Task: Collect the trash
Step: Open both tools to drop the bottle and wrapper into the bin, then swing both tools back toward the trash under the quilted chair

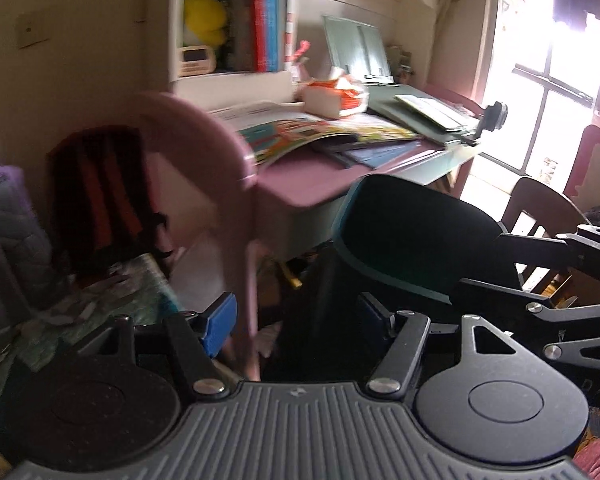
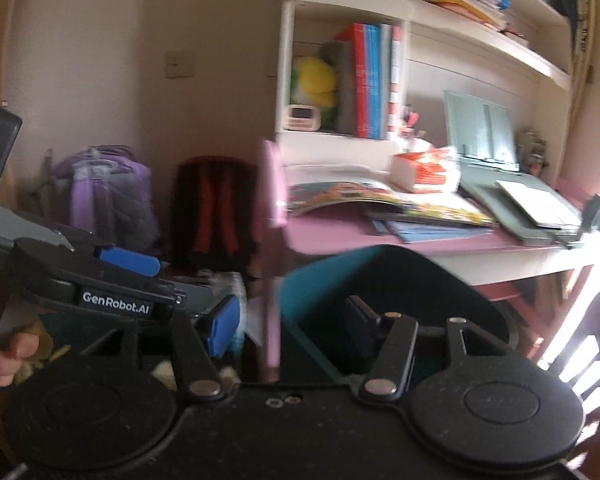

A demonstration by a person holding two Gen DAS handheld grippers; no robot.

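A teal bin with a black liner stands on the floor in front of the pink desk. My left gripper is open beside it, blue pads apart, with only the blurred pink chair leg showing behind the gap. My right gripper is open too. The bin's teal wall rises between its fingers, the dark right finger over the bin's inside, the blue left finger outside and apart from the wall. From the left wrist view the right gripper straddles the bin's right rim. The left gripper shows at the left, held by a hand.
A pink chair stands left of the bin. The pink desk carries open books and an orange-white packet. A purple backpack and a dark red one lean on the wall. A dark wooden chair is at the right.
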